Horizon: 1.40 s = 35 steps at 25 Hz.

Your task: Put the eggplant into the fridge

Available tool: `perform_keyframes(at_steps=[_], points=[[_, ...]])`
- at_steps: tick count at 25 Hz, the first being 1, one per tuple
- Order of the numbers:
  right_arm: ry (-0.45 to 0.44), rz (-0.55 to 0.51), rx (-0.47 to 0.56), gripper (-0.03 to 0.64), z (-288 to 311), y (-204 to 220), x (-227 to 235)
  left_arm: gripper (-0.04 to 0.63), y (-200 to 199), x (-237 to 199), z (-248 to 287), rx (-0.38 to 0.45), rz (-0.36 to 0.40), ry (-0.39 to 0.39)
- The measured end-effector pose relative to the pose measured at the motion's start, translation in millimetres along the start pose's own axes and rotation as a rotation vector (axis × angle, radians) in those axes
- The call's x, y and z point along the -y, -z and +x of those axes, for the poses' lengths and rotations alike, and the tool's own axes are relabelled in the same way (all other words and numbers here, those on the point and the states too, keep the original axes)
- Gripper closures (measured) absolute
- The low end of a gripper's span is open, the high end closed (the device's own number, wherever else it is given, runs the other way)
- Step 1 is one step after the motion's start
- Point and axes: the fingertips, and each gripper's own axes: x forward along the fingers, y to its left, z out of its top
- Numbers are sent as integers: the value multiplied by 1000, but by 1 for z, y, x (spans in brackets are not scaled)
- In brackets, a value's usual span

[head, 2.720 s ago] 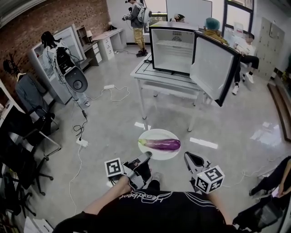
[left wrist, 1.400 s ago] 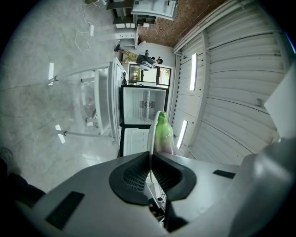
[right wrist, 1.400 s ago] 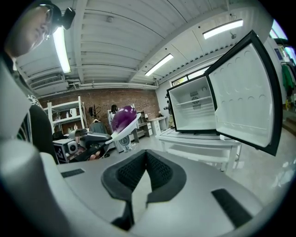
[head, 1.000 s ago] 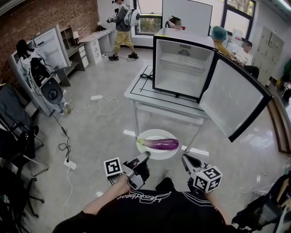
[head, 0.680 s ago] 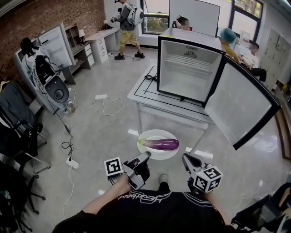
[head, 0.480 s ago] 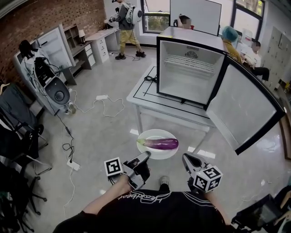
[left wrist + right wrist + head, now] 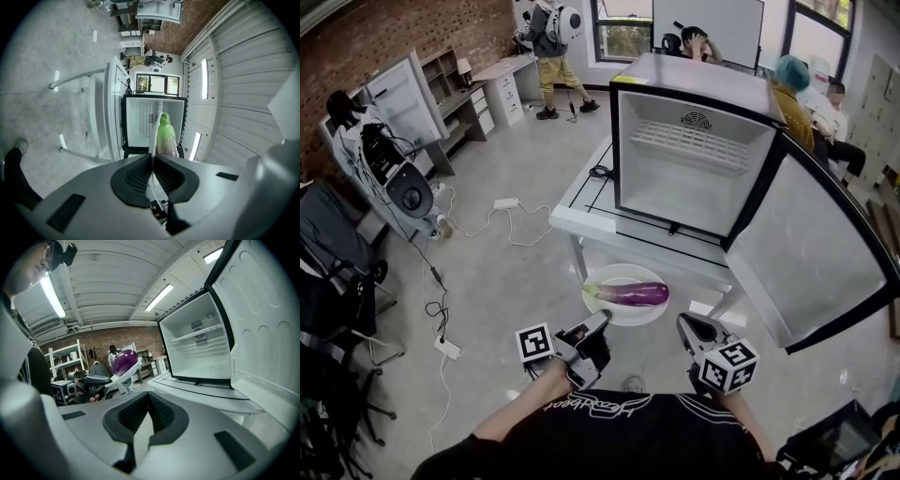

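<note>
Brick wall (image 7: 412,37) and dark chairs (image 7: 337,281) crowd the frame's left edge, with cables (image 7: 511,220) trailing over the grey floor (image 7: 487,291). At bottom centre the left gripper (image 7: 600,321) is clamped on the near rim of a white plate (image 7: 628,319). The eggplant (image 7: 630,293) lies across the plate, stem to the left. Just above the plate runs the table's (image 7: 581,217) front edge, where the fridge (image 7: 694,192) stands wide open under one wire shelf (image 7: 698,145). Its door (image 7: 811,272) swings out rightward, above the right gripper (image 7: 686,323), whose jaws are together, holding nothing.
</note>
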Motion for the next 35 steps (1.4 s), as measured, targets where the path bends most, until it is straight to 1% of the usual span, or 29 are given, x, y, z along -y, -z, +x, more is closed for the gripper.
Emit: perform_keyframes(at_steps=[5,15,23,29,35], points=[[-10,12,-9,611,22,-18,37,571,-22,-2,40,12,3,-11],[-33,-37,0,611,53,-55,102,571,-52,4,106,49,15,-16],[-28,-50,14,611,56,-59,105,571,-57,-2,118,40,25,-29],[9,-35,37,611,50,-58,112,571,-57,-7,129,23,12,-52],[37,-23,49,611,50,-62,126,571,-67,-7,151,7,23,-57]])
